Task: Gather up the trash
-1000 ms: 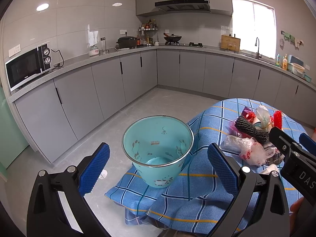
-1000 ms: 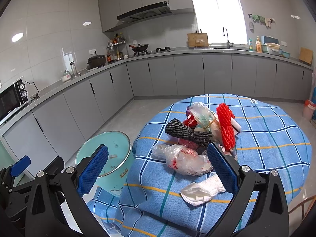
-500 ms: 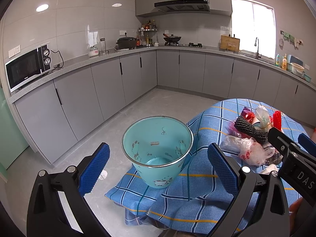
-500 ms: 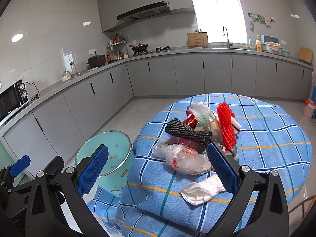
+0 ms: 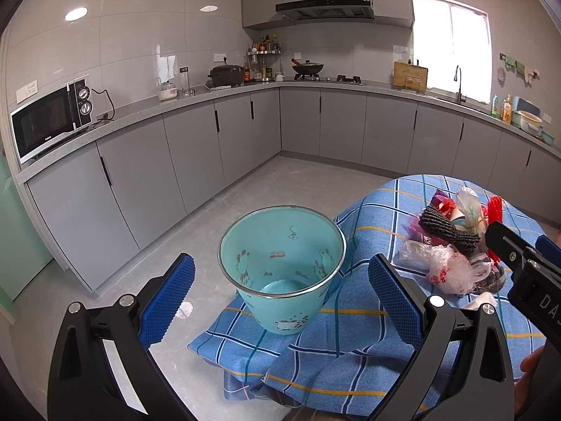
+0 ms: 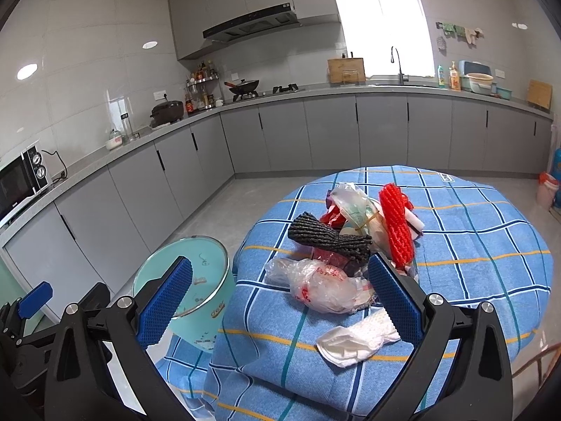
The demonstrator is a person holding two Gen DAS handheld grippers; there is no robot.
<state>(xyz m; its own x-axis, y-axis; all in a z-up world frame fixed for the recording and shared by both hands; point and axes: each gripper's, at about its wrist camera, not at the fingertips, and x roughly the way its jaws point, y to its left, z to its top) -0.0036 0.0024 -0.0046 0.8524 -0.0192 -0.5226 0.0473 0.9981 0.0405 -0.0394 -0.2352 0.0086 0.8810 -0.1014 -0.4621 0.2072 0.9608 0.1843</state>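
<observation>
Both grippers we hold with the fingers wide apart and with nothing between them. Our right gripper [image 6: 280,301] points at the trash heap on the table with the blue checked cloth [image 6: 491,245]. Just ahead of it and a little below lies a crumpled white tissue [image 6: 354,340], close to the inner side of the right finger. Behind the tissue, between the two fingers as we look along them, lies a clear plastic bag with red print [image 6: 319,287]. Further ahead are a black mesh roll [image 6: 326,236], whose long axis runs across our view from left to right, and a red net sleeve [image 6: 396,224], whose long axis runs away from us.

Our left gripper [image 5: 280,298] faces the turquoise bin [image 5: 280,270], which stands to the left of the heap, beside the table edge, with the mouth open and tilted toward us. It looks empty inside.

We judge that no trash is collected yet. The heap lies nearer to the right gripper, and the bin lies to its left and lower. So the coming move is probably for the right side: forward and down on the tissue or the bag, then left to the bin
</observation>
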